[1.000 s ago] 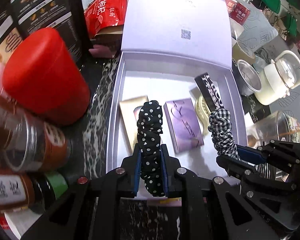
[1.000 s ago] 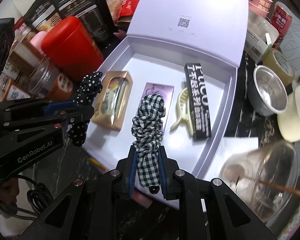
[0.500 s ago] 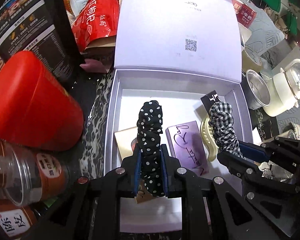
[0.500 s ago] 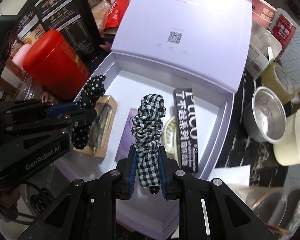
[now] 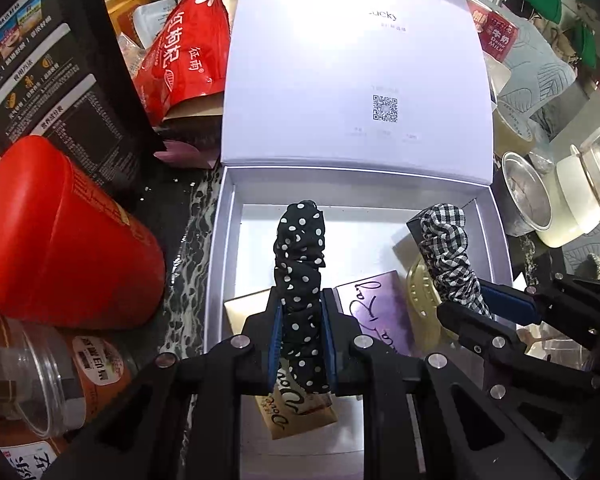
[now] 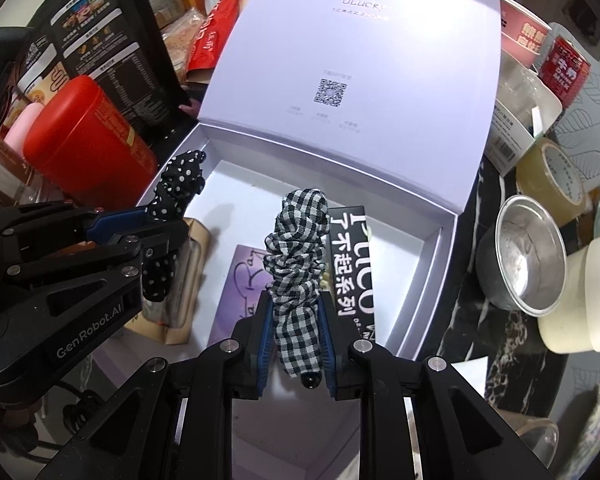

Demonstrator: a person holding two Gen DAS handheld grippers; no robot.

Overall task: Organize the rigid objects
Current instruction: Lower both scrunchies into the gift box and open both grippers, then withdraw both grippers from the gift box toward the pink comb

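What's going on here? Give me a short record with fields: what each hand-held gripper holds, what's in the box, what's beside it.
left hand-held gripper: shut on polka-dot scrunchie
right hand-held gripper: shut on checked scrunchie
position: both held over the open white box, lid up
in box: gold packet, purple card, cream hair claw, black printed box
left of box: red canister
right of box: metal cup
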